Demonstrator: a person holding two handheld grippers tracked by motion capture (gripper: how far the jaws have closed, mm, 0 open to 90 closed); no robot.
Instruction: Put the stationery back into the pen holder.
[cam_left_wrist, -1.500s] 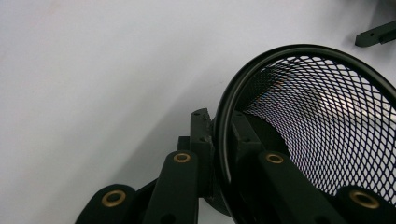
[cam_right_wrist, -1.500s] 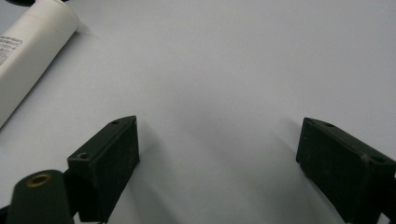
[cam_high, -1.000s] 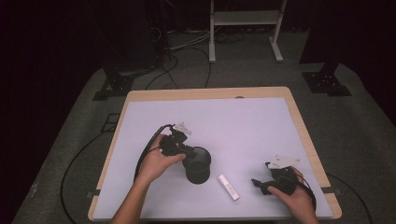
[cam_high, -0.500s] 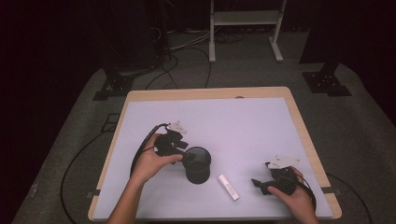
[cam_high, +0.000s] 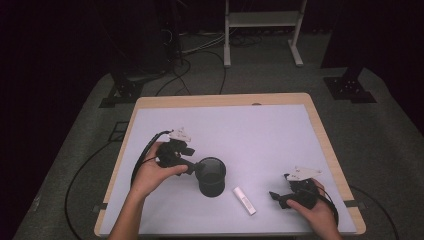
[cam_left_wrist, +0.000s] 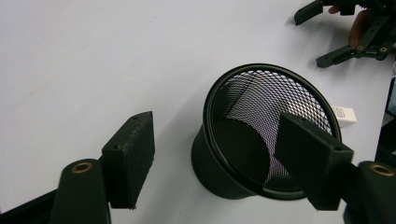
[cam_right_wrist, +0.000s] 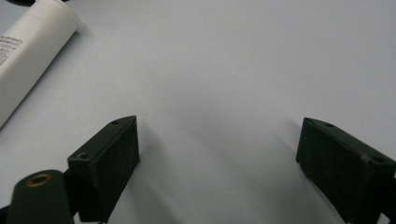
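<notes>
A black wire-mesh cup (cam_high: 211, 176) stands upright near the table's (cam_high: 280, 125) front-middle, wide bare surface behind it. The left gripper (cam_left_wrist: 219, 175), jaws spread wide and empty, sits just beside its rim. A smooth white tube (cam_high: 244, 200) lies between cup and right gripper (cam_right_wrist: 219, 163), also wide open, empty

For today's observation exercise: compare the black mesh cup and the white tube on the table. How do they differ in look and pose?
The black mesh cup is dark, round and open-topped; the white tube is pale, slim and closed. The cup stands upright on its base; the tube lies flat on its side. The cup sits at the left gripper; the tube lies untouched, apart from the right gripper. Both rest on the table.
</notes>
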